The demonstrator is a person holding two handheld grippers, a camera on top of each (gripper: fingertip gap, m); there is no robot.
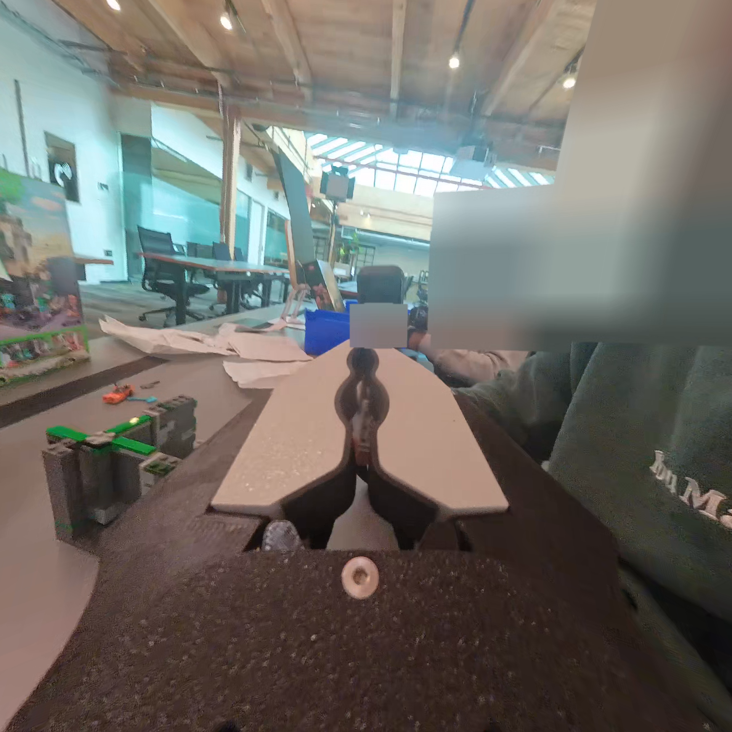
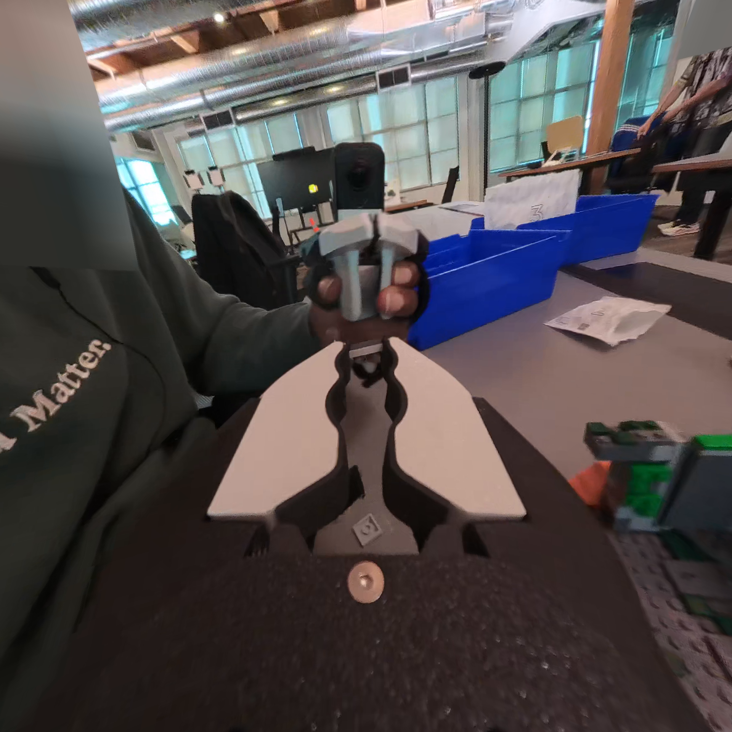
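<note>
Gripping a small grey plate (image 2: 363,350), right gripper (image 2: 365,356)

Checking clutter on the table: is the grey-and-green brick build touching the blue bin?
Apart. The right wrist view shows bare grey table between the brick build and the blue bin.

The left gripper (image 1: 363,358) has its fingers (image 1: 317,400) drawn together, with only the scalloped hollows gaping between them. A small pale and reddish piece shows in the slot between them, too blurred to name. The right gripper (image 2: 365,352) holds its fingers (image 2: 301,400) a little apart around a thin grey plate (image 2: 365,351) at the tips. A hand (image 2: 356,301) in a grey-green sleeve (image 2: 222,317) grips the left gripper's handle just beyond the right fingertips.
</note>
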